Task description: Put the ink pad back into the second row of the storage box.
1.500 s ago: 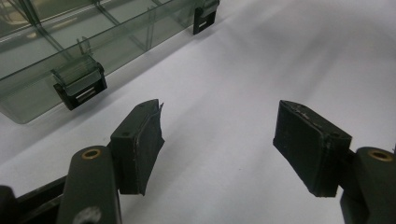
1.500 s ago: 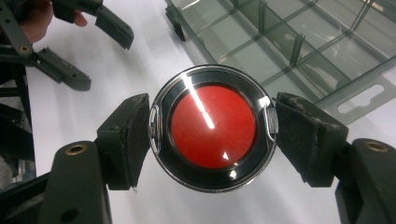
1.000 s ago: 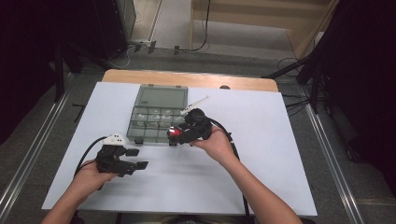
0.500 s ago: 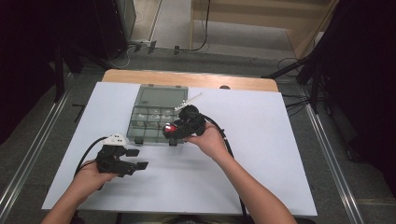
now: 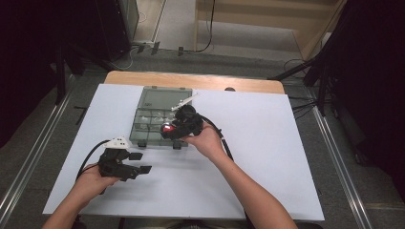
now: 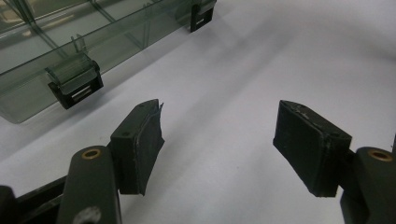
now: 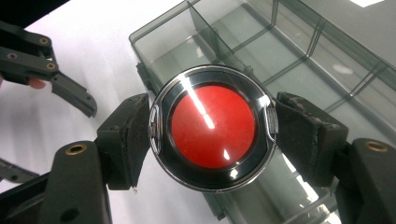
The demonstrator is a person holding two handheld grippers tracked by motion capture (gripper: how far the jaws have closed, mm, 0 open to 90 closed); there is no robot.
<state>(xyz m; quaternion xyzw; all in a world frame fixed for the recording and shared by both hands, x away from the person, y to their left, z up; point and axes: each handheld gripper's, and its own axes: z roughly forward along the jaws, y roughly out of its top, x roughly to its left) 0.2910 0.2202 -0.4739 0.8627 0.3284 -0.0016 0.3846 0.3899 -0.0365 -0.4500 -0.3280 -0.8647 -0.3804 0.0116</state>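
My right gripper is shut on a round red button with a chrome ring; its pads press on the ring's two sides. In the high view the red button hangs over the near edge of a clear smoky compartment box, held by the right gripper. My left gripper rests on the white table sheet at the near left, its jaws wide apart with nothing between them. In the left gripper view the left gripper faces bare white sheet, with the box's latches ahead at the upper left.
The white sheet covers the table, with a wooden edge at the far side. A white strip lies on the box lid. Cables trail from both grippers. Metal rails run along the table's sides.
My right gripper has carried the red button leftward, from beside the box to over its near edge. The left gripper has stayed in place.
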